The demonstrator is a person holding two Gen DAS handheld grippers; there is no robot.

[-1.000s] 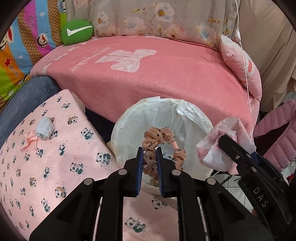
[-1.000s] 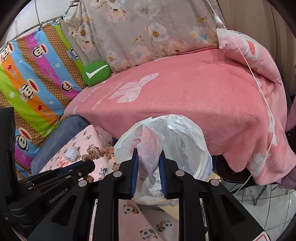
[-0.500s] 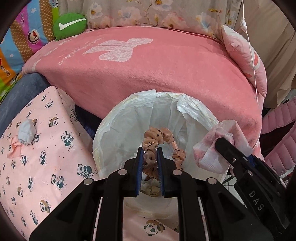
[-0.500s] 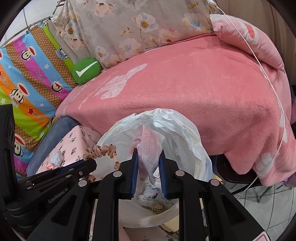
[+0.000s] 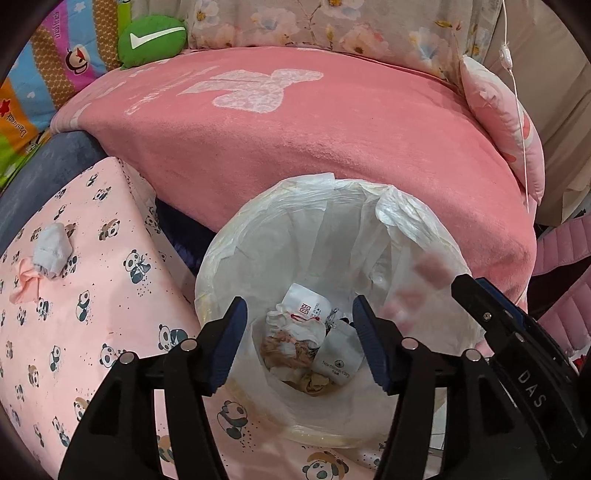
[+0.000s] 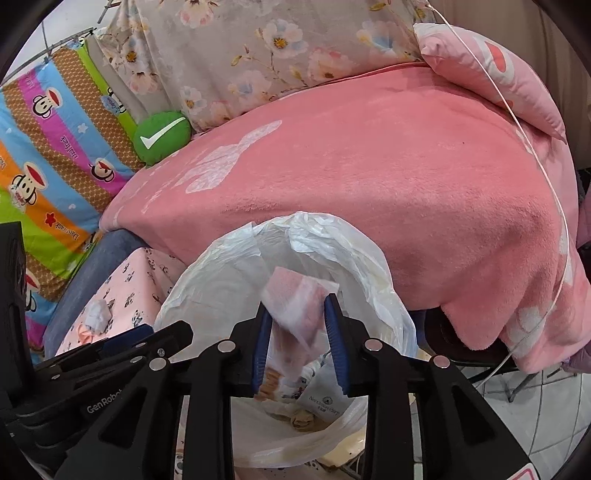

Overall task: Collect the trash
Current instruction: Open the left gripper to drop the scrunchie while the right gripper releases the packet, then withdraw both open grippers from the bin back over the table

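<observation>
From the left wrist, the landmark is the trash bin [image 5: 332,295], lined with a white plastic bag and standing on the floor against a bed draped in a pink blanket [image 5: 314,140]. Behind the bin the blanket rises as a broad soft slope; a green pillow [image 5: 151,35] with a white tick lies at its far left and a pink pillow [image 5: 506,122] at its far right. Left of the bin, pressed close to its rim, sits a surface covered in panda-print cloth [image 5: 92,295], carrying a crumpled white tissue [image 5: 51,249] beside a pink scrap. The left hand-held gripper [image 5: 299,339] hangs over the bin mouth, its jaws spread wide and holding nothing. Inside the bin lie a peach scrunchie [image 5: 284,347] and white packets. The right hand-held gripper [image 5: 480,295] enters at the bin's right rim (a blurred pink shape shows beside it).

From the right wrist, the right hand-held gripper [image 6: 299,343] is over the bin [image 6: 369,258], jaws parted, with a pink-and-white wipe [image 6: 295,299] between its blue pads; whether the pads still touch it is unclear. Right of the bin, tiled floor [image 6: 535,406] shows open space under the blanket's edge.
</observation>
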